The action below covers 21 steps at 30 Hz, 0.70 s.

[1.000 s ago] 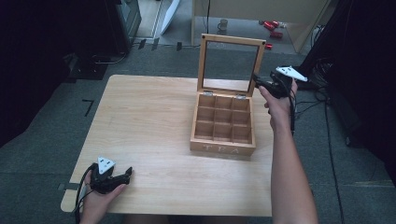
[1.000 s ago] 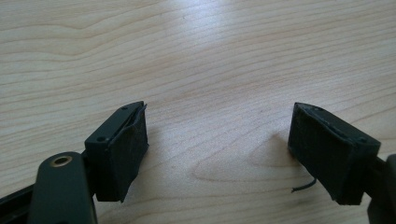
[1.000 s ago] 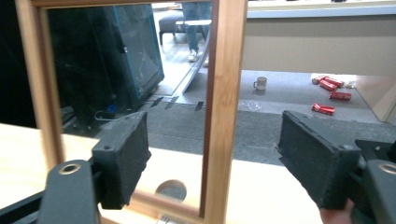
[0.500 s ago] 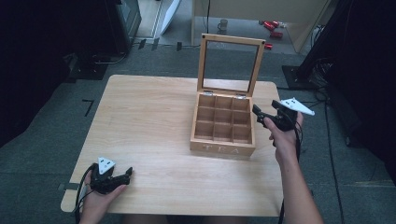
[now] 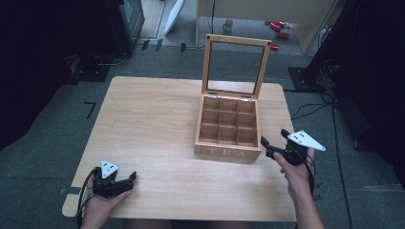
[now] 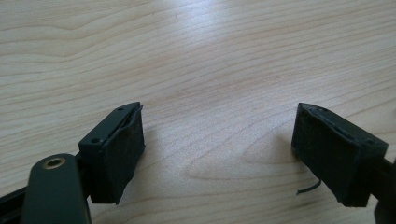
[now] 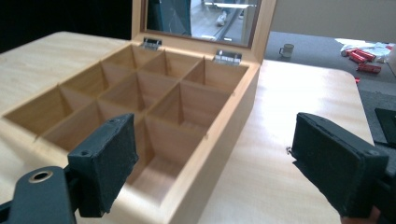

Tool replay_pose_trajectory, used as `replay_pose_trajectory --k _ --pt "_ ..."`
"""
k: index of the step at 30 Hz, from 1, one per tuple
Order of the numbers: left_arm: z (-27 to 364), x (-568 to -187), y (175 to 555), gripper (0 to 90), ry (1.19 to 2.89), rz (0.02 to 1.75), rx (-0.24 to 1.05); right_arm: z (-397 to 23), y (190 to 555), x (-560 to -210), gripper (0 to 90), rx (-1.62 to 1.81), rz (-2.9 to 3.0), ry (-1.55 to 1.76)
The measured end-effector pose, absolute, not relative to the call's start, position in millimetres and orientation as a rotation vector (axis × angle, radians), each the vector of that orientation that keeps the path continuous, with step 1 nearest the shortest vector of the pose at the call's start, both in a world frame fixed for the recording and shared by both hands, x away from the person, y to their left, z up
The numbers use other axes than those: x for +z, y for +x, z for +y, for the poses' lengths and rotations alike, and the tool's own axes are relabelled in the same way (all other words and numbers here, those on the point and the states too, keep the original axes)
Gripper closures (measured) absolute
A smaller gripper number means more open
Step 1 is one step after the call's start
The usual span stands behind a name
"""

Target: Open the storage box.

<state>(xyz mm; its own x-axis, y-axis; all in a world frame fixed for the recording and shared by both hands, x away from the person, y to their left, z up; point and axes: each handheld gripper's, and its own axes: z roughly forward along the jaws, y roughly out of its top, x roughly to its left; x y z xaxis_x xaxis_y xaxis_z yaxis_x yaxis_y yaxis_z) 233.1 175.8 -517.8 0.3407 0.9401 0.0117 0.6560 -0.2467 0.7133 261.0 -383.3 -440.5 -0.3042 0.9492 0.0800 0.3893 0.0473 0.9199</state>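
Fingers spread wide on both grippers, nothing between them. Left gripper (image 5: 125, 180) sits low over bare wood at the near left corner of the table (image 5: 153, 124), its pads (image 6: 119, 149) just above the grain. Right gripper (image 5: 274, 145) is just off the near right corner of the wooden tea box (image 5: 229, 129), which stands right of table center, glass lid (image 5: 236, 67) propped upright, nine compartments all empty

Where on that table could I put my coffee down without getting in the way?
The widest bare patch of the table lies left of the open tea box, stretching toward the left gripper at the near edge. A narrower strip runs along the near edge between both grippers. It is crowded at the box's right front corner, beside the right gripper.
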Motion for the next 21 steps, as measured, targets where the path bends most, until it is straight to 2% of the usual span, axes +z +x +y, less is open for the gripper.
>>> replay_pose_trajectory --k 11,21 --pt "175.9 -517.8 233.2 17.7 1.995 1.391 0.597 -405.3 211.3 -482.6 14.7 1.194 1.761 1.424" --pt "175.8 -517.8 233.0 17.9 1.993 1.393 0.598 -420.0 185.5 -511.0 14.6 1.084 1.779 1.531"
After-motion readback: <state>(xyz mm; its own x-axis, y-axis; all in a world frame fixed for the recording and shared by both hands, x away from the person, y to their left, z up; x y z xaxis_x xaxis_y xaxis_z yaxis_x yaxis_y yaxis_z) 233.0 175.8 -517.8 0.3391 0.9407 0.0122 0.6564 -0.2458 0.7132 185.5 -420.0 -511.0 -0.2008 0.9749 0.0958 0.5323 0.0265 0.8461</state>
